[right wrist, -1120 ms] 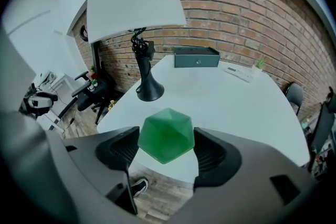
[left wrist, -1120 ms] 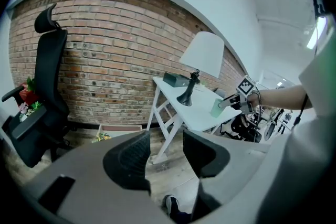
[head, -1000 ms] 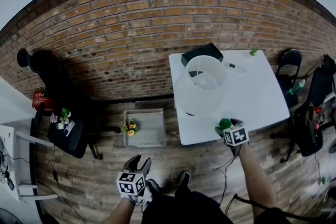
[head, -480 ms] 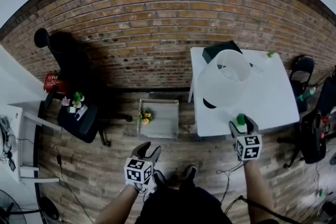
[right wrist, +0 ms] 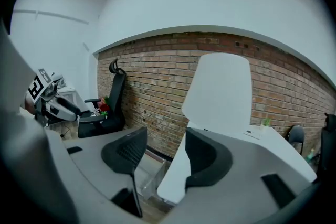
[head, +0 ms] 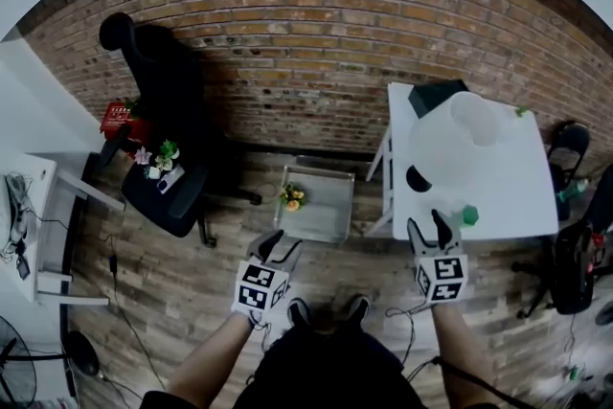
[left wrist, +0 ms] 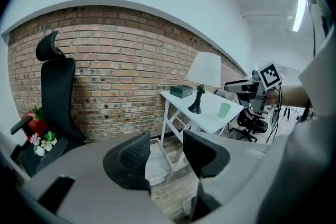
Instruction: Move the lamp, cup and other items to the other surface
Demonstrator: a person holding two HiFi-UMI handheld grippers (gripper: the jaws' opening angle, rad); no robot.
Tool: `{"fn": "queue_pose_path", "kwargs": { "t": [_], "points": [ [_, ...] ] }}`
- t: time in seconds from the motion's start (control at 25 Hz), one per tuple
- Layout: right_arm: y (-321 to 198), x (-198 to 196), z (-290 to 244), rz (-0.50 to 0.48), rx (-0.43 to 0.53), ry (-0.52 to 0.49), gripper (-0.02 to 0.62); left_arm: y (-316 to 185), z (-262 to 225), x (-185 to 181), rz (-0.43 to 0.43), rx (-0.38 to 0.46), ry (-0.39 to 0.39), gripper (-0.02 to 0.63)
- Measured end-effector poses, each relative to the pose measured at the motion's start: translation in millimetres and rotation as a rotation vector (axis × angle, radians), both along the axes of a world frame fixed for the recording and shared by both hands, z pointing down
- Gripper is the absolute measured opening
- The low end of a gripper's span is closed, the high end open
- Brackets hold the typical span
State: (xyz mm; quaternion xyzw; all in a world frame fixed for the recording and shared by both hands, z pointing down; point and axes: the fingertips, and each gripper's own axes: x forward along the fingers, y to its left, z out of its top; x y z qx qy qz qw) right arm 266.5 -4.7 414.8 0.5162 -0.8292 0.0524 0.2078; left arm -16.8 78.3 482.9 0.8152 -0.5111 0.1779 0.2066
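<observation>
A lamp with a tall white shade [head: 458, 147] stands on the white table [head: 522, 196] at the right. A green cup [head: 468, 215] sits near the table's front edge. My right gripper [head: 428, 227] is just left of the cup, at the table's edge. It is open; its jaws have just been closing, with nothing between them. My left gripper [head: 278, 246] hangs open and empty over the wood floor. The left gripper view shows the lamp [left wrist: 204, 72], the cup [left wrist: 224, 109] and the right gripper [left wrist: 245, 86]. The shade [right wrist: 220, 93] fills the right gripper view.
A dark box [head: 436, 96] and a small green item [head: 520, 111] lie at the table's back. A low clear table [head: 321, 206] with flowers [head: 291, 197] stands by the brick wall. A black office chair [head: 158, 110] holds small plants [head: 158, 158]. More chairs [head: 575, 254] stand right.
My right gripper has come off the green cup, which stays on the table edge, and has drawn back towards me. The left gripper has risen. My view has swung left.
</observation>
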Motion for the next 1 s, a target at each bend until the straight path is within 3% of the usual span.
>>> {"fn": "queue_pose_path", "kwargs": {
  "t": [0.16, 0.4, 0.8, 1.0],
  "points": [
    [8.7, -46.2, -4.2, -0.037, 0.026, -0.011, 0.229, -2.8, -13.2, -36.2, -0.017, 0.047, -0.037, 0.192],
    [22.9, -109.5, 5.1, -0.096, 0.024, -0.003, 0.225, 2.4, -18.4, -83.8, -0.06, 0.079, -0.015, 0.192],
    [26.8, -203.5, 33.8, -0.248, -0.017, 0.062, 0.225, 8.4, -13.7, -133.6, -0.043, 0.109, -0.058, 0.195],
    [19.1, -247.6, 57.5, -0.344, -0.061, 0.103, 0.224, 6.5, 3.7, -157.1, -0.054, 0.076, -0.082, 0.201]
  ]
}}
